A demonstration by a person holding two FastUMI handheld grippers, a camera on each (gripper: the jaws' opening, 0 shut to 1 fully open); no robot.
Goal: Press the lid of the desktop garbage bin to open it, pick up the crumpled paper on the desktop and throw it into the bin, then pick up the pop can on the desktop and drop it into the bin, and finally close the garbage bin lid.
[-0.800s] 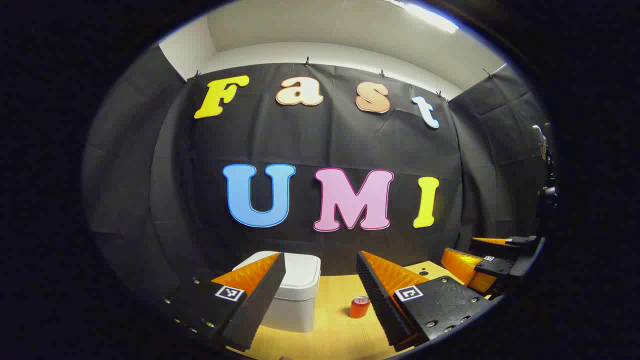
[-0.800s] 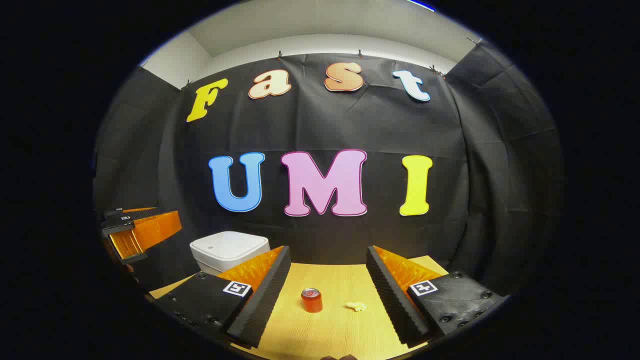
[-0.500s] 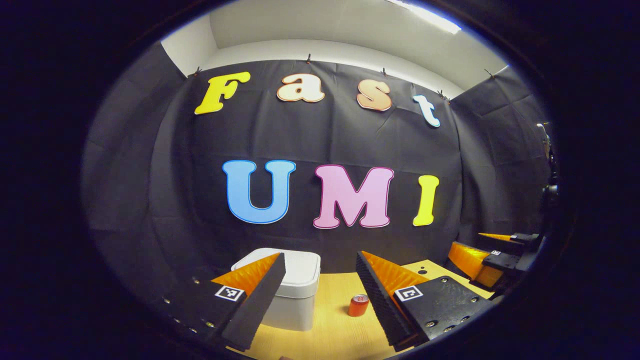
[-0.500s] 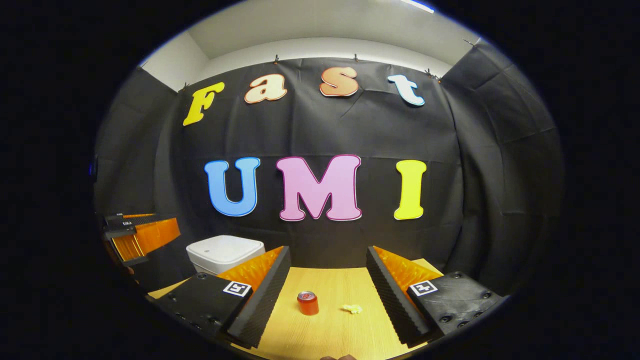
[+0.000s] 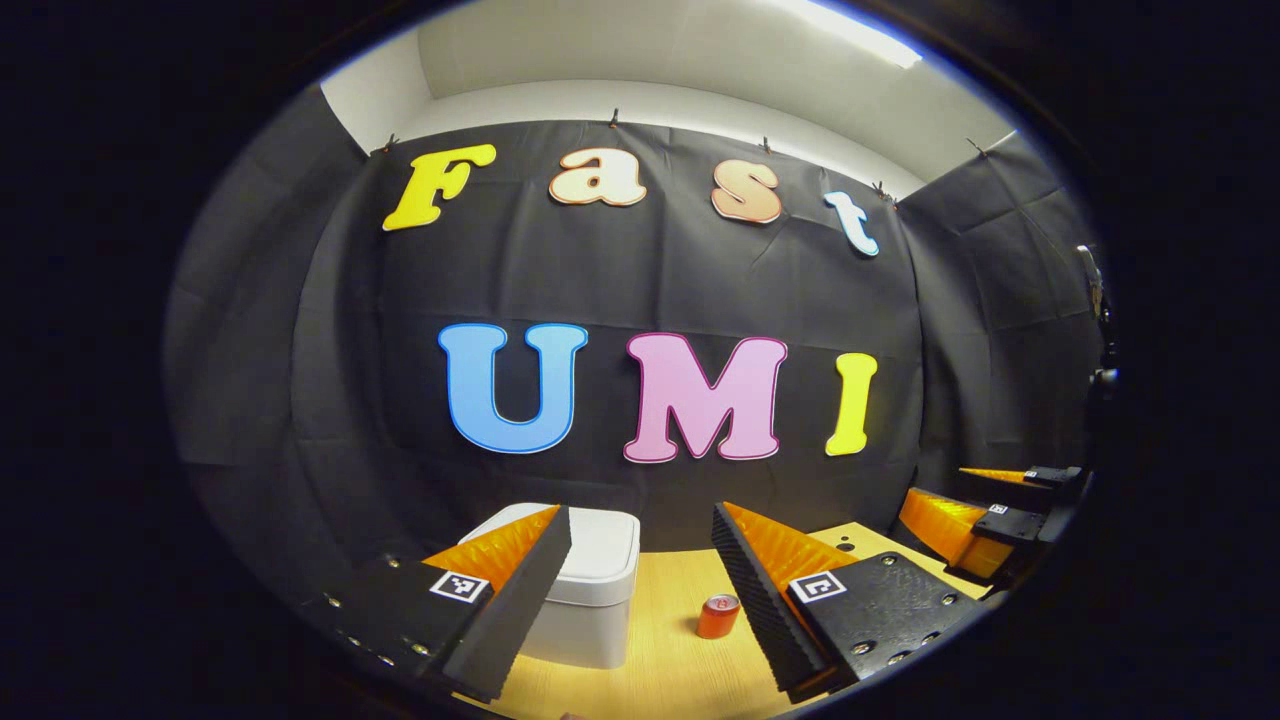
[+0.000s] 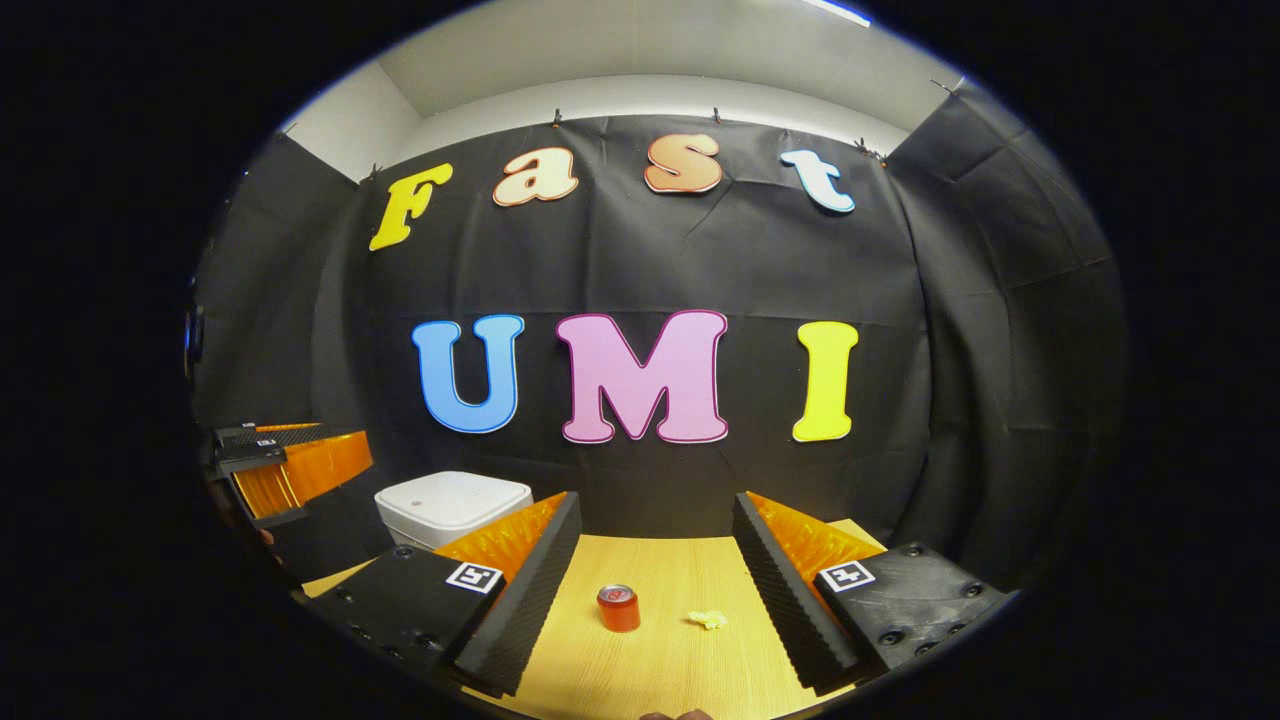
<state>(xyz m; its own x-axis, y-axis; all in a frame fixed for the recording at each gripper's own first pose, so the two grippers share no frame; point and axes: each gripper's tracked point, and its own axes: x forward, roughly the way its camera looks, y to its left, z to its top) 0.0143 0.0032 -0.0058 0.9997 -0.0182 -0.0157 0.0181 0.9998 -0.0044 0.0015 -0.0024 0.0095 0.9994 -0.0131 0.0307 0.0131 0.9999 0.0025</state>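
Left gripper view: the left hand-held gripper [image 5: 640,590] hangs spread and empty above the worktop [image 5: 660,670], facing the bin [image 5: 590,590], whose lid [image 5: 600,555] is down, likely lining up a press. Right gripper view: the right hand-held gripper [image 6: 655,585], spread too, frames the pop can [image 6: 619,607] and crumpled paper [image 6: 709,620]; nothing blocks either.

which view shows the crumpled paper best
The right gripper view: the crumpled paper lies in plain sight on the desktop, just right of the pop can, between the open right claw's fingers. In the left gripper view I cannot make it out.
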